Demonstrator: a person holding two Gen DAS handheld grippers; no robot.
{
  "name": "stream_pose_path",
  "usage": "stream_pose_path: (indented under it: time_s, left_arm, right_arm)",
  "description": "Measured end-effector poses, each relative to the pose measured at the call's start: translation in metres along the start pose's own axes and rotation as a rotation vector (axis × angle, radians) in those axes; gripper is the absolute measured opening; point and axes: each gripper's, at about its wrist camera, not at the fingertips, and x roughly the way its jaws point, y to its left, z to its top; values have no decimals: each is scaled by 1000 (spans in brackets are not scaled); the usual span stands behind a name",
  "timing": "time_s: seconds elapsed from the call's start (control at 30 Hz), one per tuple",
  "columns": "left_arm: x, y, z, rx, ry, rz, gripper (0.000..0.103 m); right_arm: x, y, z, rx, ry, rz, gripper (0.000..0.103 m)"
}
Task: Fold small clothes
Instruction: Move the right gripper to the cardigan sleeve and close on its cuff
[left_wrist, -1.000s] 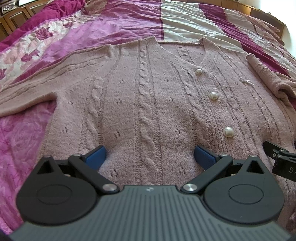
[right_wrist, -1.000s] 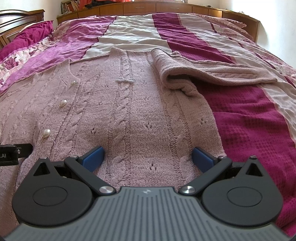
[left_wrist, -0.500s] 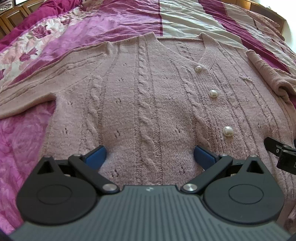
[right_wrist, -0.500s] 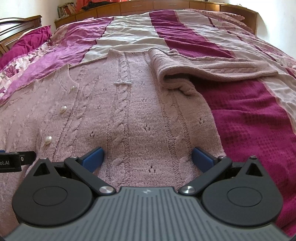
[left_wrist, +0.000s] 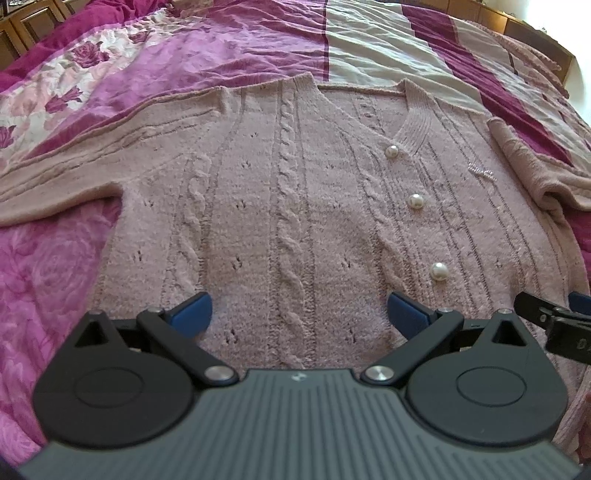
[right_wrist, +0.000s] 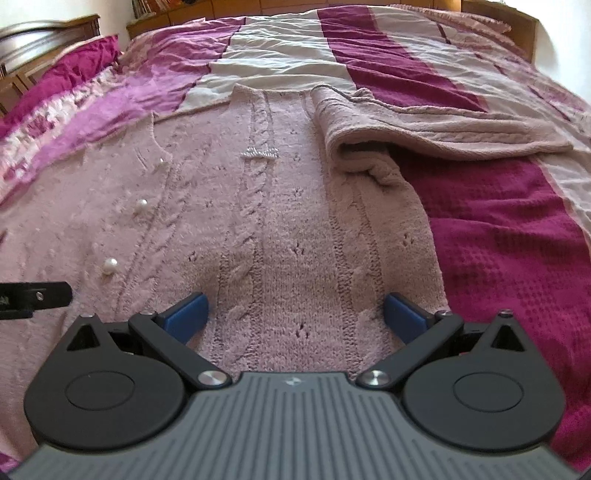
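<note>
On the bedspread (left_wrist: 229, 48), flat pink cable-knit cardigan (left_wrist: 295, 206)

Before you lies a bed (right_wrist: 517, 236) under a striped magenta, cream and purple bedspread (left_wrist: 258, 55), its rose-printed part (left_wrist: 55, 85) at ten o'clock, and a wooden headboard (right_wrist: 48, 33) at eleven o'clock.

Fuzzy cable-knit cardigan (left_wrist: 295, 206), glossy pearl buttons (left_wrist: 415, 201), waffle-textured bedspread (right_wrist: 517, 258).

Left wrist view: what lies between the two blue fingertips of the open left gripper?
Only the pink cable-knit cardigan: one raised cable column runs up the gap of the left gripper, nothing gripped. The pearl buttons lie right of it.
</note>
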Motion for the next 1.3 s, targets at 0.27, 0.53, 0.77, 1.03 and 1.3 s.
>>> stream_pose_path:
  time_s: [0.27, 0.53, 0.77, 1.03, 1.3]
  left_arm:
    - [-6, -4, 8, 5, -22, 1, 103]
    - [-3, -17, 13, 12, -12, -29, 103]
    - [7, -30, 11, 20, 17, -38, 103]
    - [21, -36, 7, 39, 53, -3, 103]
    - [25, -41, 4, 58, 49, 23, 103]
  right_arm:
    - [-23, -44, 28, 94, -80, 93, 103]
    - [-18, -118, 60, 296, -116, 127, 103]
    - [7, -175, 82, 418, -152, 129, 103]
    - [37, -235, 99, 552, -201, 111, 103]
    - [61, -259, 113, 576, -253, 110, 103]
